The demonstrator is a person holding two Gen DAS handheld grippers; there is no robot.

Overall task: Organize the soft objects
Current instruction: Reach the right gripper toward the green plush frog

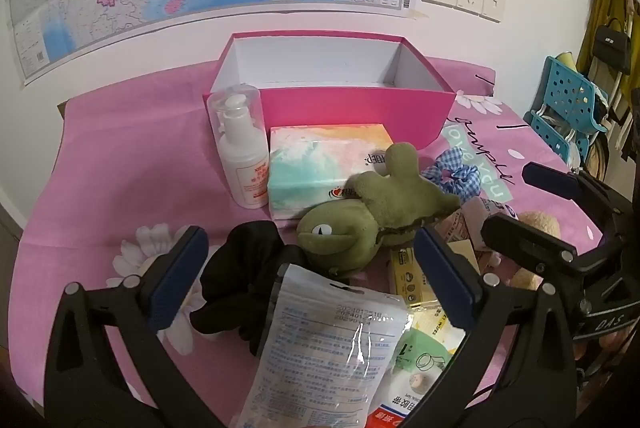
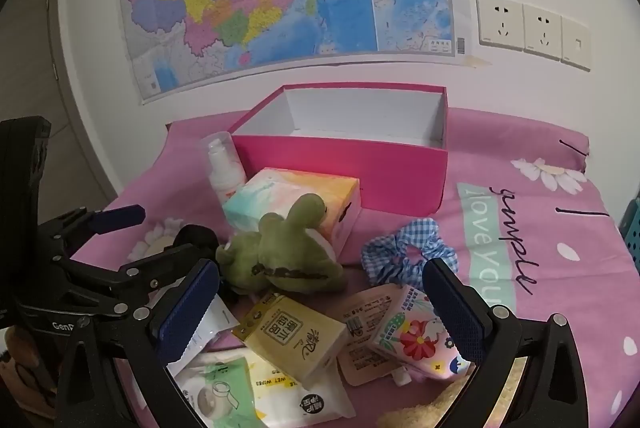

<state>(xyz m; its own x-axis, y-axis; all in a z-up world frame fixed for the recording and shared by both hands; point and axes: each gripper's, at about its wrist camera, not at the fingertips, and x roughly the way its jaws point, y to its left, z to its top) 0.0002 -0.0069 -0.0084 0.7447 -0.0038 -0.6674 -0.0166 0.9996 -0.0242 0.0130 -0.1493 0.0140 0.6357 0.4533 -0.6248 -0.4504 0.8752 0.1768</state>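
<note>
A green plush toy [image 1: 372, 212] [image 2: 288, 252] lies against a pastel tissue pack [image 1: 320, 164] [image 2: 288, 196] on the pink bedsheet. Left of it is a black scrunchie [image 1: 244, 268] [image 2: 196, 236], and to its right a blue checked scrunchie [image 1: 452, 172] [image 2: 404, 256]. An open pink box [image 1: 344, 108] [image 2: 340, 168] with a white inside stands behind them by the wall. My left gripper [image 1: 312, 264] [image 2: 148, 240] hovers open over the black scrunchie and a clear packet [image 1: 328, 344]. My right gripper [image 2: 324, 308] [image 1: 536, 212] hangs open above several small packs, holding nothing.
A white pump bottle [image 1: 240, 156] [image 2: 224, 168] stands left of the tissue pack. A yellow tissue pack [image 2: 296, 336], a floral pack [image 2: 416, 336], wet wipes [image 2: 280, 388] and a tan plush [image 1: 540, 224] clutter the near side. A blue rack [image 1: 568, 108] stands at the right.
</note>
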